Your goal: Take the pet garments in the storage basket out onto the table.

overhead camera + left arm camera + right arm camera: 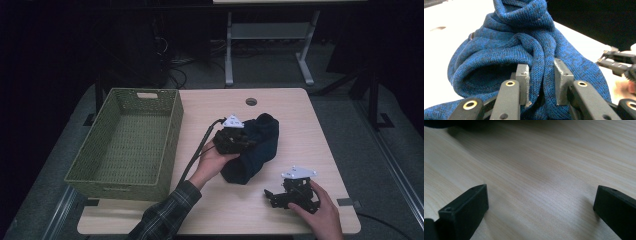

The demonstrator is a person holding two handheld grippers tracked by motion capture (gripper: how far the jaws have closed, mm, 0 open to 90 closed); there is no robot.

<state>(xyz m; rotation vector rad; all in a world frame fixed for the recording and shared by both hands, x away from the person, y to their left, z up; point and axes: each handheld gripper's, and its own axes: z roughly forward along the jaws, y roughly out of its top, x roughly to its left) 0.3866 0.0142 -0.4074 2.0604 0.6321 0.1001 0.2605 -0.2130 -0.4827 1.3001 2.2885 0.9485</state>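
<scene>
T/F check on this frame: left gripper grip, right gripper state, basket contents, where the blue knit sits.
1. The left gripper is shut on a fold of the blue knit. True.
2. The right gripper holds the knit too. False: its jaws stand wide open over bare table.
3. The green basket has the knit inside. False: the knit lies on the table beside it; the basket looks empty.
4. The right gripper sits nearer the person than the knit. True.

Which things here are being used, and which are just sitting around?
Being used:
- blue knitted cloth, pinched in the left gripper
- right gripper, open over the table

Just sitting:
- green basket
- desk frame behind
</scene>
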